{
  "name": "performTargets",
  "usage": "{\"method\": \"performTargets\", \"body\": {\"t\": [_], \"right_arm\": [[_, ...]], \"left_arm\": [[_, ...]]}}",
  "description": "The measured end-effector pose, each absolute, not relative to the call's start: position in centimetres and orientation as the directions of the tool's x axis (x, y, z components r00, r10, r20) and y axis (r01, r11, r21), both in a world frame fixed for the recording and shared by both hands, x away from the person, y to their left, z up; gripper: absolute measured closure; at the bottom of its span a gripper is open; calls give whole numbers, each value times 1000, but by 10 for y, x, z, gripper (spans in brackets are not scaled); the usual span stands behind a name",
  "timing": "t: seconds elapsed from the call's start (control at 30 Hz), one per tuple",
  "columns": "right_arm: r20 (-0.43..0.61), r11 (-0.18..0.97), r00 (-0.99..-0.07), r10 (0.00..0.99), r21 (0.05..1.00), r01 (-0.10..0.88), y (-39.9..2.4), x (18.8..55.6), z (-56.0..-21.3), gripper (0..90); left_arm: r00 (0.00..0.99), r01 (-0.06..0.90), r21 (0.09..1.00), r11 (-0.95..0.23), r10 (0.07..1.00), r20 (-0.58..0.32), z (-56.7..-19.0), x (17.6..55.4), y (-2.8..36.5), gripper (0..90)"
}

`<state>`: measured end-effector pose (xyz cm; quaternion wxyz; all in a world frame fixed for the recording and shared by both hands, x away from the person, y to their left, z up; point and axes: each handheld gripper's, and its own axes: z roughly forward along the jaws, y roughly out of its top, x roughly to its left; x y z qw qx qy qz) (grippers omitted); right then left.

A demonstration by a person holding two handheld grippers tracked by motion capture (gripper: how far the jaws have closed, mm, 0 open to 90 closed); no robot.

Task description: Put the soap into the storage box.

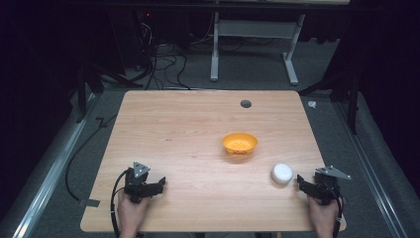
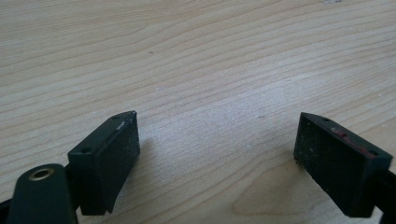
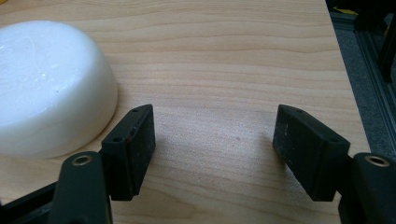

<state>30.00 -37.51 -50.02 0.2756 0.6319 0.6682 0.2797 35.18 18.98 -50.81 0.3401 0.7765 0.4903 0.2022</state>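
Here the white bowl (image 3: 51,88) lies just outside the right gripper's (image 3: 215,140) spread, empty fingers (image 3: 133,149).

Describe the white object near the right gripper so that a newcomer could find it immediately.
On the wooden table, look toward the near right corner, just left of the right gripper. There sits a small white upturned bowl, round and domed. Unlike the orange bowl farther back, it is plain white and upside down.

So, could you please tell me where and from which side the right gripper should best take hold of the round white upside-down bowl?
Grip the round white upside-down bowl across its low sloping sides, coming down from above. It lies rim-down on the wooden table, so no rim edge is free to pinch. The right gripper stands open just beside it.
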Motion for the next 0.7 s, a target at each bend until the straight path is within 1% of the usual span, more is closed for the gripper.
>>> {"method": "performTargets", "body": {"t": [0.57,0.63,0.7], "right_arm": [[-11,40,-47,999,723,690,-375,300,-500,306],[-10,41,-48,999,723,690,-375,301,-500,302],[-13,47,-54,998,721,691,-374,301,-500,278]], "left_arm": [[443,623,727,-291,896,-21,-508,352,190,147],[447,622,727,-292,894,-22,-508,352,189,147],[450,620,727,-295,893,-21,-508,352,189,147]]}}
